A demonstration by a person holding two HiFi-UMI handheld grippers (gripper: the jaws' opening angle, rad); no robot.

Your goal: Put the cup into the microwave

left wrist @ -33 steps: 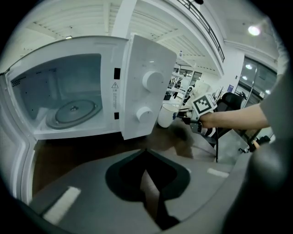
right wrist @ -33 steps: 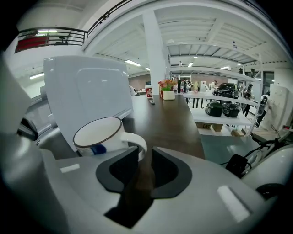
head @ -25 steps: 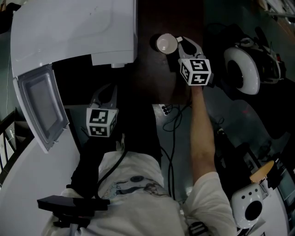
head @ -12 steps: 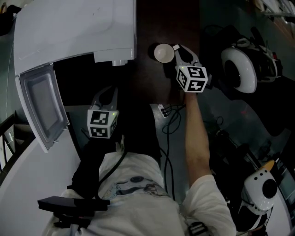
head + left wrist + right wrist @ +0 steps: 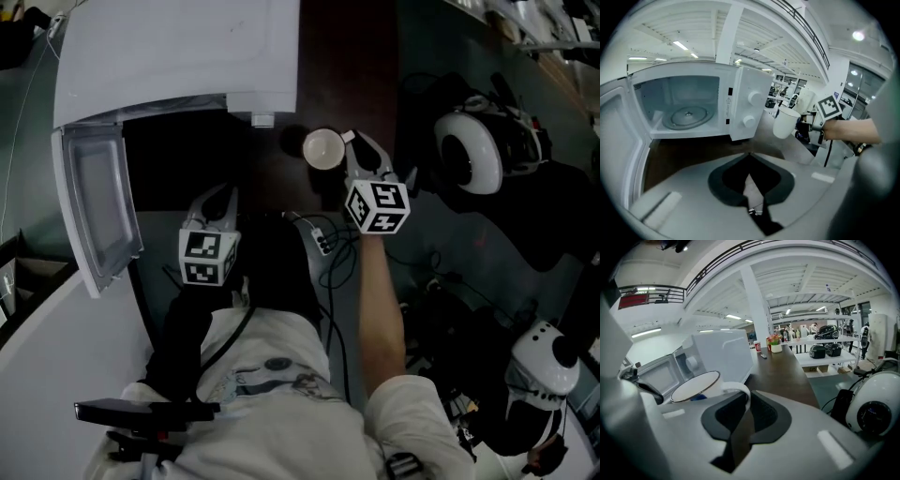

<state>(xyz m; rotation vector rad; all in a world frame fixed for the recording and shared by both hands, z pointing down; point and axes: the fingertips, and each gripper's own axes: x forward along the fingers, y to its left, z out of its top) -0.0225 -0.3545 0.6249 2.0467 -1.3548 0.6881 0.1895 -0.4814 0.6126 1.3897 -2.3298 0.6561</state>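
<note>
A white cup (image 5: pixel 324 148) hangs in the air just off the front right corner of the white microwave (image 5: pixel 178 56). My right gripper (image 5: pixel 352 143) is shut on its handle. In the right gripper view the cup (image 5: pixel 696 385) sits at the left of the jaws, its handle pinched by the gripper (image 5: pixel 743 401). The microwave door (image 5: pixel 94 211) is swung open at the left. The left gripper view looks into the cavity, with the glass turntable (image 5: pixel 686 115) bare and the cup (image 5: pixel 786 122) at the right. My left gripper (image 5: pixel 217 192) (image 5: pixel 750 157) is shut and holds nothing, in front of the cavity.
The microwave stands on a dark brown table (image 5: pixel 347 56). Cables and a plug strip (image 5: pixel 323 239) lie near the person's body. A round white and black device (image 5: pixel 466 150) sits on the floor at the right, and another white device (image 5: pixel 544 361) at the lower right.
My right gripper has carried the cup from beside the microwave towards the person, to the microwave's front right corner. The left gripper has stayed put. The head view has shifted.
</note>
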